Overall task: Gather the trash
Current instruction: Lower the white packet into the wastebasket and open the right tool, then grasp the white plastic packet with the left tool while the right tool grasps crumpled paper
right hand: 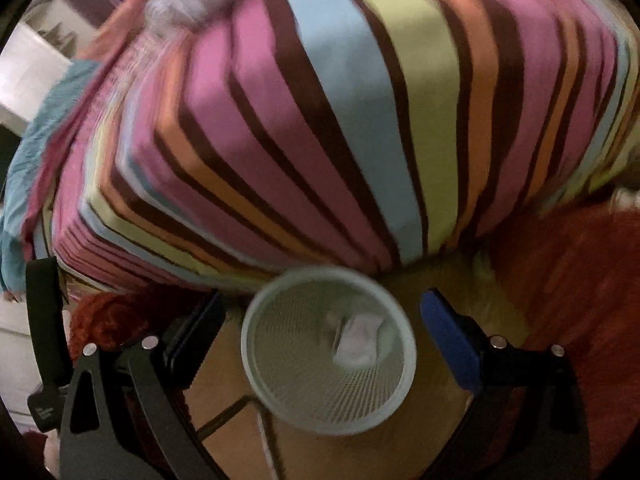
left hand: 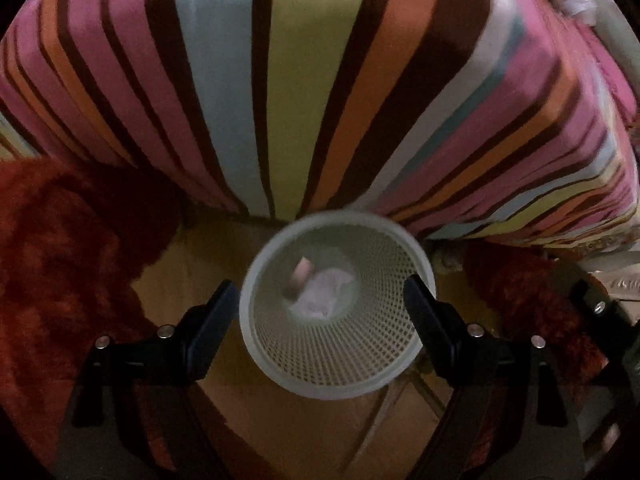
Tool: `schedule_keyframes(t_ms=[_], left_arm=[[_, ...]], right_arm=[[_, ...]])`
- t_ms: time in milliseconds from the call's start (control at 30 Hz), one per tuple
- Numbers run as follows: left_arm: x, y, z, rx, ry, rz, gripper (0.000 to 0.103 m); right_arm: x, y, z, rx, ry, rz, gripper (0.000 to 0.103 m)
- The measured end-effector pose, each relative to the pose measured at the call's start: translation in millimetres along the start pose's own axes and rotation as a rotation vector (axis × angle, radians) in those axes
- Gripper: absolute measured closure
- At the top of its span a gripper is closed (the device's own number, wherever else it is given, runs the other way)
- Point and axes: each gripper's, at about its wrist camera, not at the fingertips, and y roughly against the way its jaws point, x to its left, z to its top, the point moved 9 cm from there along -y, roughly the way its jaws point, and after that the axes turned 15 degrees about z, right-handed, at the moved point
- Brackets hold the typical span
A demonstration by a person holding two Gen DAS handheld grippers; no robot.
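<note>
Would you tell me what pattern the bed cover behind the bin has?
Stripes in pink, brown, orange, light blue and yellow-green on the bed cover; the left wrist view is sharpest.

I am looking straight down into a pale mesh wastebasket point(left hand: 336, 360) that is standing upright on the tan floor, just near the foot of the striped bed. A crumpled white tissue point(left hand: 324, 294) is lying at its bottom, with a small pinkish scrap point(left hand: 299, 274) resting at its left.
</note>
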Motion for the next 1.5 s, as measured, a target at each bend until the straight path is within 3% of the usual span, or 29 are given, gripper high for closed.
schedule_keyframes(t_ms=[233, 467, 600, 867, 1100, 1500], left_arm=[[10, 47, 21, -0.179, -0.001, -0.011, 0.02], [25, 95, 59, -0.352, 0.044, -0.001, 0.02], [26, 116, 87, -0.408, 0.06, -0.047, 0.02], [19, 136, 152, -0.458, 0.084, -0.078, 0.02], [3, 146, 208, -0.484, 0.045, -0.081, 0.02], [-21, 148, 274, -0.481, 0.01, -0.124, 0.02]], right_arm=[[31, 40, 38, -0.201, 0.169, 0.022, 0.009], [59, 50, 64, -0.274, 0.309, 0.045, 0.009], [71, 48, 80, -0.288, 0.35, 0.057, 0.009], [82, 41, 114, -0.293, 0.363, 0.072, 0.009], [88, 27, 137, -0.268, 0.358, 0.091, 0.009], [89, 2, 161, -0.233, 0.381, 0.075, 0.009]])
